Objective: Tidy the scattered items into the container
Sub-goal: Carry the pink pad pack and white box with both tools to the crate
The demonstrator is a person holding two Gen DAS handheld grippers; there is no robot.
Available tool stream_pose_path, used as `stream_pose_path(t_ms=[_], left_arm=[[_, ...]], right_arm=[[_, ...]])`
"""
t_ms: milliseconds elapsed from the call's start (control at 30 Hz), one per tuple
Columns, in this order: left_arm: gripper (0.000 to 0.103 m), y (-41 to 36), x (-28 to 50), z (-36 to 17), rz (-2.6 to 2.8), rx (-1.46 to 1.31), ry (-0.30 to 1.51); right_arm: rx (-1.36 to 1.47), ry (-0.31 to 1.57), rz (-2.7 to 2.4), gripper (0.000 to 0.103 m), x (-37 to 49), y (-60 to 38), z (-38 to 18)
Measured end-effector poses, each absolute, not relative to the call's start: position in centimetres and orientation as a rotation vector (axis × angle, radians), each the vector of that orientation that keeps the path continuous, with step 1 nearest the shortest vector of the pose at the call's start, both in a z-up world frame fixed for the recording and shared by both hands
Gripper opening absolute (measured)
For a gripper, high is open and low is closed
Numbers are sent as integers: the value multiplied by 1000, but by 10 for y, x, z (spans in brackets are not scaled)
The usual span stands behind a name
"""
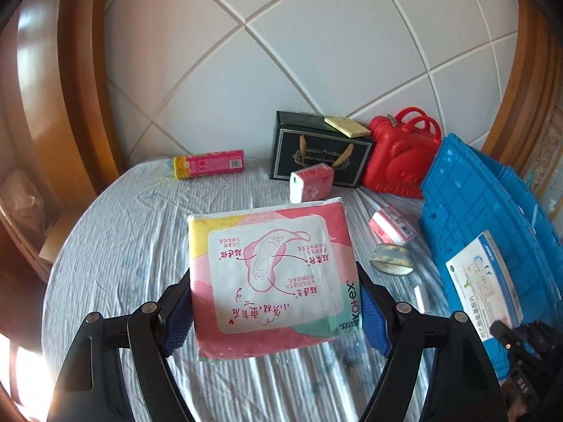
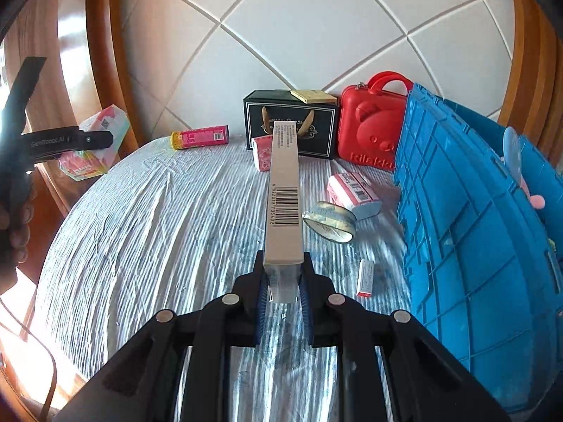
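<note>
Both tongs are loaded: your right tongs [image 2: 284, 281] pinch the box [image 2: 285, 190] (long axis toward twelve), crate [image 2: 457, 211] at three; your left tongs [image 1: 278, 302] clamp the pack [image 1: 271, 277].

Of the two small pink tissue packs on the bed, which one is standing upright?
The tissue pack directly in front of the black gift box stands on end; the other pink pack, nearer the blue crate, lies flat beside the tape roll.

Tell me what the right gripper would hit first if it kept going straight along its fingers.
Probably the bed sheet. The right gripper, shut on the long carton, points downward at the bed; in the picture the carton's far end lines up with the pink tissue pack and black gift box, but depth is unclear.
</note>
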State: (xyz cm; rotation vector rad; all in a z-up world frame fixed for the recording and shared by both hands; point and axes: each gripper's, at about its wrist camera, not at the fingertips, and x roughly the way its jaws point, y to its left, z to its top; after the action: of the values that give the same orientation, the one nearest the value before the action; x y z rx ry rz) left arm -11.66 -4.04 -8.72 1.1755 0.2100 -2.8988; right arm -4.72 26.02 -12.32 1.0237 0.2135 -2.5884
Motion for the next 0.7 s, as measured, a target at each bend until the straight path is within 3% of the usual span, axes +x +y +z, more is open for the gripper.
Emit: stream_pose_path(t_ms=[233, 700], left_arm=[[79, -68, -89, -41, -2922, 1029, 184], [79, -72, -62, -3, -2933, 944, 199]], right_arm=[[924, 240, -2595, 16, -36, 249, -97], [742, 257, -2608, 16, -7, 250, -59]])
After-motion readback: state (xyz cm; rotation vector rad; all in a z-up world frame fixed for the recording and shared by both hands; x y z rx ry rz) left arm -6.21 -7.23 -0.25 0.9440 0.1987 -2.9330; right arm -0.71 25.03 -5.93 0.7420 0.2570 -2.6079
